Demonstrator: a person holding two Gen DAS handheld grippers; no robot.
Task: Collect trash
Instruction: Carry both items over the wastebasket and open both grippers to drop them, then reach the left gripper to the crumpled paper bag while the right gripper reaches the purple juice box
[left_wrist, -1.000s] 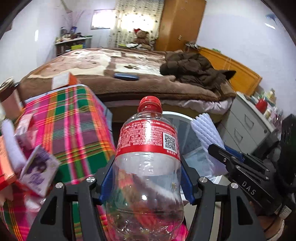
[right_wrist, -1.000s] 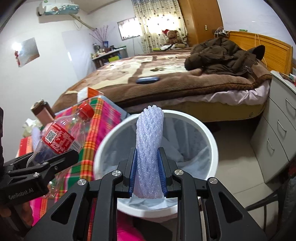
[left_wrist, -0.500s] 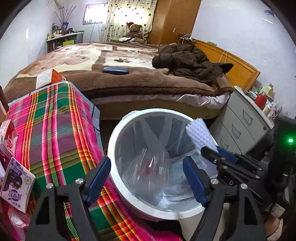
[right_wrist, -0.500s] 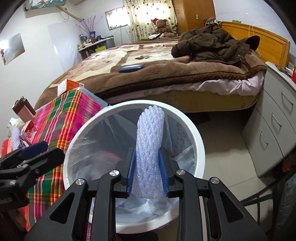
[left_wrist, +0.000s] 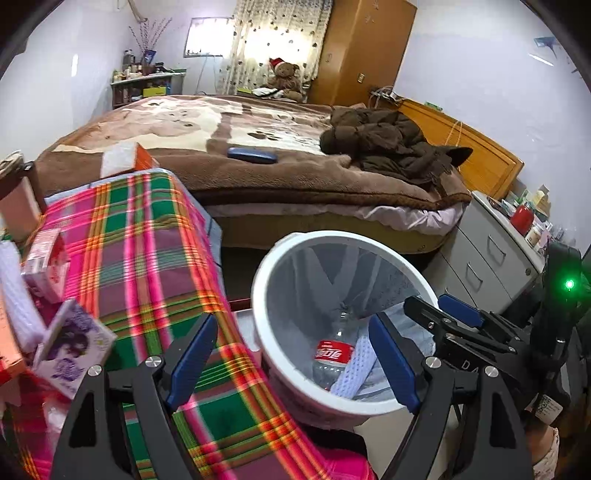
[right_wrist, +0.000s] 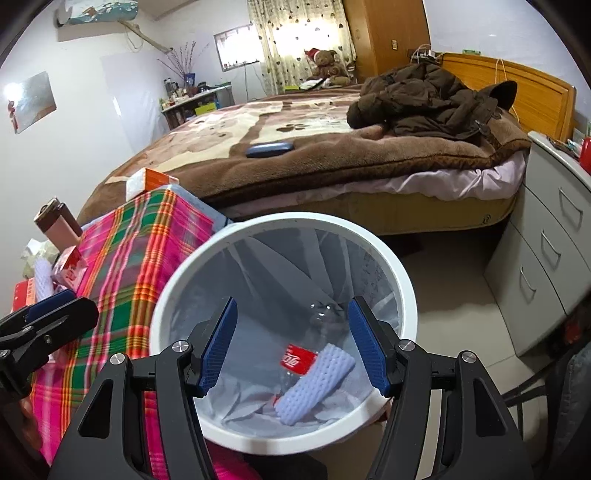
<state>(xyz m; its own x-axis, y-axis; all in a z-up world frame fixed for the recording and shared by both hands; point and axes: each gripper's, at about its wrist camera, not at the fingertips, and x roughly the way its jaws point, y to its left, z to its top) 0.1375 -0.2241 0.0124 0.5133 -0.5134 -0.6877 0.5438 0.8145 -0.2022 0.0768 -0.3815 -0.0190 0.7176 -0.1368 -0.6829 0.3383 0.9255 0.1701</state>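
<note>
A white bin (left_wrist: 266, 280) with a thin liner stands beside the plaid-covered table (left_wrist: 147, 240). Inside it lie a clear plastic bottle with a red label (left_wrist: 330, 352) and a pale foam net sleeve (left_wrist: 354, 369). My left gripper (left_wrist: 291, 332) hangs over the bin's near rim, its jaws opening with nothing between them. My right gripper (right_wrist: 292, 310) is above the bin (right_wrist: 369, 236), jaws also opening and empty, with the bottle (right_wrist: 297, 358) and sleeve (right_wrist: 314, 380) below. A purple carton (left_wrist: 74, 347) and a small red-and-white box (left_wrist: 46, 254) lie on the table's left.
A bed with a brown blanket (left_wrist: 258, 166) fills the back, with a dark jacket (left_wrist: 391, 147) on it. A grey drawer cabinet (left_wrist: 491, 254) stands right of the bin. An orange-and-white box (left_wrist: 125, 158) sits at the table's far edge.
The left gripper let go of the bottle, which now lies in the bin. The right gripper opened and the foam sleeve dropped in beside it.
</note>
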